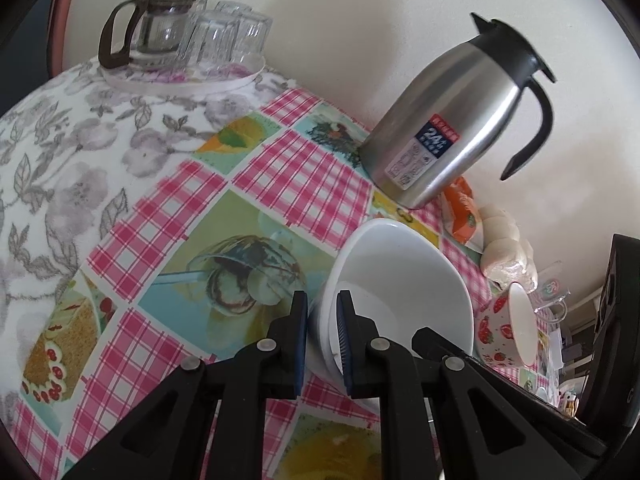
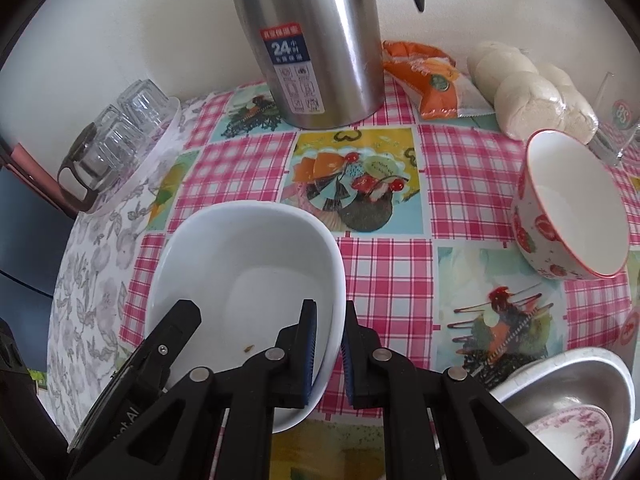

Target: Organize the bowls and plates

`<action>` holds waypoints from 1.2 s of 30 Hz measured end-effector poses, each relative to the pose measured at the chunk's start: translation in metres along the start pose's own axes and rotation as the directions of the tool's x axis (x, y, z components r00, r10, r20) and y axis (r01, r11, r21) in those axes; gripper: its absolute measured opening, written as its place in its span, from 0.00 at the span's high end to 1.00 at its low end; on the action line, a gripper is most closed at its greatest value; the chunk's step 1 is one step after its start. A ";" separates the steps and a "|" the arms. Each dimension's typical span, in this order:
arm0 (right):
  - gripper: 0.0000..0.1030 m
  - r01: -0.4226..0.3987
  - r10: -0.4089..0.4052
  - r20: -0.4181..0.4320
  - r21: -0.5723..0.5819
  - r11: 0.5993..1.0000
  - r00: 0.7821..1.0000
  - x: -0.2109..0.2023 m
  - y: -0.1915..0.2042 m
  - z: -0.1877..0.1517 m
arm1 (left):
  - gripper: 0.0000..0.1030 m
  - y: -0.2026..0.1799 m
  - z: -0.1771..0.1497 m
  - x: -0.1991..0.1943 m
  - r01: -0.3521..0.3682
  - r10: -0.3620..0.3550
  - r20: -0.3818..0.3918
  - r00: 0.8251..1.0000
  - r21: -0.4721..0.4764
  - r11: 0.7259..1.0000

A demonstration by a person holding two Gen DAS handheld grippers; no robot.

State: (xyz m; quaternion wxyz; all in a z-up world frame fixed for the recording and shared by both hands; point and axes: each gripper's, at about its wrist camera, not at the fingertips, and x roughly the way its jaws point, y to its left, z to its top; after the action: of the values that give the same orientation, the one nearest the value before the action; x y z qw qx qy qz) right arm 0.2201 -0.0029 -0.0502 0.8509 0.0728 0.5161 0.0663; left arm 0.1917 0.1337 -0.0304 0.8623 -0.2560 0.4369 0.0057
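A white oval bowl (image 1: 400,272) (image 2: 240,248) rests on the chequered tablecloth (image 2: 384,272). My left gripper (image 1: 322,300) is shut on the bowl's left rim, one pad inside and one outside. On the opposite rim my right gripper (image 2: 330,308) is shut in the same way. In the right wrist view the left gripper's finger (image 2: 176,320) shows inside the bowl. A strawberry-patterned bowl (image 2: 536,232) (image 1: 496,328) lies tilted to the right. At the near right a metal bowl (image 2: 560,384) is stacked with a pink floral dish (image 2: 572,432).
A steel thermos jug (image 1: 452,120) (image 2: 320,40) stands behind the white bowl. A tray of upturned glasses (image 1: 200,36) (image 2: 120,128) sits at the far left. An orange packet (image 2: 424,76), wrapped buns (image 2: 532,88) and a glass mug (image 2: 616,120) line the wall.
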 end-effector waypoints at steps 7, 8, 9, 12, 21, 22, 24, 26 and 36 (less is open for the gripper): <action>0.88 -0.037 0.036 0.081 0.012 0.999 0.996 -0.046 -0.009 -0.004 | 0.86 -0.029 0.003 -0.042 0.033 -0.036 0.057 0.998 0.061 0.998; 0.87 -0.044 0.042 0.092 0.018 0.999 0.995 -0.053 -0.012 -0.005 | 0.86 -0.035 0.001 -0.050 0.035 -0.040 0.064 0.997 0.077 0.996; 0.87 -0.052 0.049 0.106 0.026 0.998 0.993 -0.063 -0.015 -0.007 | 0.86 -0.041 0.000 -0.057 0.040 -0.046 0.068 0.997 0.090 0.995; 0.87 -0.067 0.059 0.151 0.048 0.997 0.987 -0.089 -0.025 -0.013 | 0.86 -0.058 -0.004 -0.075 0.058 -0.068 0.075 0.995 0.130 0.990; 0.87 -0.117 0.080 0.257 0.132 0.984 0.963 -0.163 -0.070 -0.044 | 0.86 -0.112 -0.031 -0.131 0.099 -0.128 0.101 0.987 0.253 0.962; 0.87 -0.125 0.085 0.265 0.137 0.983 0.960 -0.169 -0.075 -0.047 | 0.86 -0.118 -0.036 -0.138 0.103 -0.135 0.104 0.985 0.267 0.958; 0.87 -0.132 0.086 0.285 0.147 0.980 0.955 -0.182 -0.085 -0.056 | 0.86 -0.128 -0.045 -0.148 0.098 -0.136 0.110 0.984 0.296 0.950; 0.87 -0.131 0.079 0.310 0.151 0.980 0.947 -0.194 -0.091 -0.065 | 0.86 -0.139 -0.054 -0.157 0.091 -0.135 0.112 0.985 0.331 0.939; 0.87 -0.161 0.070 0.377 0.217 0.963 0.923 -0.233 -0.133 -0.108 | 0.86 -0.175 -0.098 -0.181 0.079 -0.136 0.111 0.985 0.409 0.909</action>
State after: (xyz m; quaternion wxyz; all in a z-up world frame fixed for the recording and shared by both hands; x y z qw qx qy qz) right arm 0.0230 -0.1715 0.0771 0.9112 0.2183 0.3473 0.0380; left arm 0.0470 -0.0232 0.1356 0.9233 -0.0958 0.3539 -0.1143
